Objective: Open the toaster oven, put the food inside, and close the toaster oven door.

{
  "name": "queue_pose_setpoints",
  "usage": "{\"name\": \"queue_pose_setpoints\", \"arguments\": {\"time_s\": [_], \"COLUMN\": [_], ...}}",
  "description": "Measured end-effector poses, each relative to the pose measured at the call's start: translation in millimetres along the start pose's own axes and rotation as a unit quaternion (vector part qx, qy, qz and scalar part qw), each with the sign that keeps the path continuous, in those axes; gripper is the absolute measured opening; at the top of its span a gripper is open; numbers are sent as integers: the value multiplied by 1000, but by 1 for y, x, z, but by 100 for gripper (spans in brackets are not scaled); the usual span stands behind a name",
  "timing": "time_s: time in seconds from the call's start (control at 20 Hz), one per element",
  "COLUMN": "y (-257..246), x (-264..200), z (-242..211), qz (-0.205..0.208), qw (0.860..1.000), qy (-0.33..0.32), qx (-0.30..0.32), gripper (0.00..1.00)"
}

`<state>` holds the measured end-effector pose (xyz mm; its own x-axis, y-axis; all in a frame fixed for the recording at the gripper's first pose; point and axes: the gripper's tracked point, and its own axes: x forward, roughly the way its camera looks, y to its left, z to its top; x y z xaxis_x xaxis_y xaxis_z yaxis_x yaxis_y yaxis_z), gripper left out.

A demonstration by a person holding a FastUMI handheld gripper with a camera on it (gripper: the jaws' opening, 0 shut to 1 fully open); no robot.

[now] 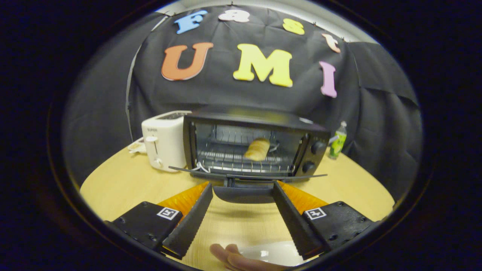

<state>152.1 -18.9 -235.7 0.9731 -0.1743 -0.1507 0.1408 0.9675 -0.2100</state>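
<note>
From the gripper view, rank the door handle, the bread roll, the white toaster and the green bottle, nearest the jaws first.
Gripper open.
1. Door handle, between the jaws' tips.
2. Bread roll, straight ahead on the oven rack.
3. White toaster, left of the toaster oven.
4. Green bottle, behind the oven's right side.

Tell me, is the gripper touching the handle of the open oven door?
Cannot tell. In the gripper view the open gripper has the door handle between its fingertips, but whether either tip presses on the handle's ends is unclear.
</note>
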Motion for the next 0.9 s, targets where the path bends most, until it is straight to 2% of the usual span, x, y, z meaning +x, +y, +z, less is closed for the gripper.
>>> {"name": "queue_pose_setpoints", "arguments": {"time_s": [0.15,0.25,0.55,0.75,0.9], "y": [14,17,5,-2,-16], "x": [-19,-37,-95,-140,-171], "z": [59,68,93,110,128], "qz": [19,32,24,38,41], "qw": [995,993,995,996,995], "qy": [-95,-112,-97,-71,-77], "qx": [-21,-27,1,29,50], "gripper": [100,100,100,100,100]}}
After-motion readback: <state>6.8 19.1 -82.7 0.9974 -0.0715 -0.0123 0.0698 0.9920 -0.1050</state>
